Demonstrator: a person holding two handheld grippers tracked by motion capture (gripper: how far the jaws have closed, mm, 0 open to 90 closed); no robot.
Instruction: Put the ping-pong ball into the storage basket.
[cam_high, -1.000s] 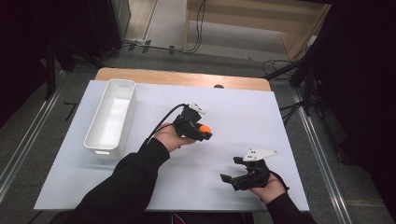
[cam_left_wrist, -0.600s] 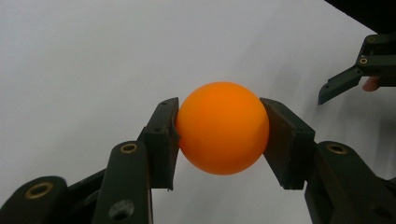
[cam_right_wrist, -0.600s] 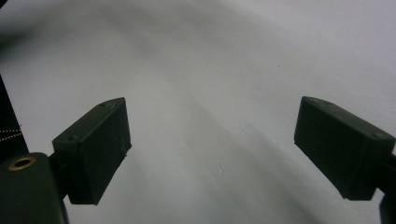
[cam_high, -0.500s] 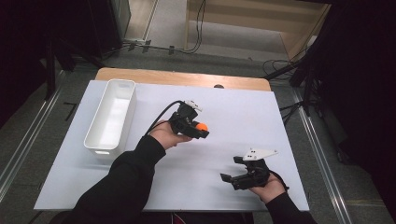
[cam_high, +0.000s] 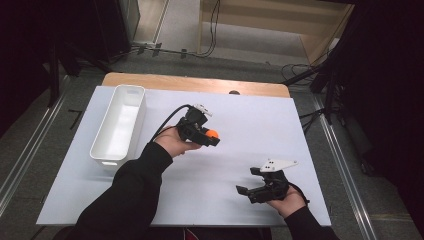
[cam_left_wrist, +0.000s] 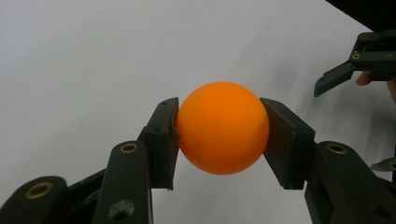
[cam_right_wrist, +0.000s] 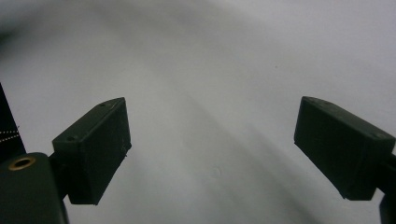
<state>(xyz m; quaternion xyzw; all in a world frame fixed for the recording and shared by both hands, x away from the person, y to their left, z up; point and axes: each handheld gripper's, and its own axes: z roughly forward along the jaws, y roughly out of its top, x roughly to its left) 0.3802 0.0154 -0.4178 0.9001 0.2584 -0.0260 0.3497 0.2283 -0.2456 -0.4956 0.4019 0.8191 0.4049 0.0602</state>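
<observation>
An orange ball (cam_high: 213, 134) hangs a little above the white table sheet (cam_high: 250, 125) near its middle. My left gripper (cam_high: 210, 136) is shut on the ball. In the left gripper view the ball (cam_left_wrist: 222, 127) sits squeezed between both black pads (cam_left_wrist: 163, 135), and my left gripper (cam_left_wrist: 219, 121) points across the sheet. My right gripper (cam_high: 247, 181) rests low near the front right of the sheet. It is open, with nothing between its fingers. The right gripper view has my right gripper (cam_right_wrist: 212, 140) wide apart over bare white sheet. The right gripper's jaws (cam_left_wrist: 348, 70) also appear far off in the left gripper view.
A long white bin (cam_high: 102, 132) stands on the left part of the sheet, with nothing visible inside. The wooden table edge (cam_high: 200, 82) runs along the back. Cables and dark stands lie on the floor beyond the table.
My left gripper has shifted slightly left and away with the ball still in it. The right gripper has stayed where it was.
</observation>
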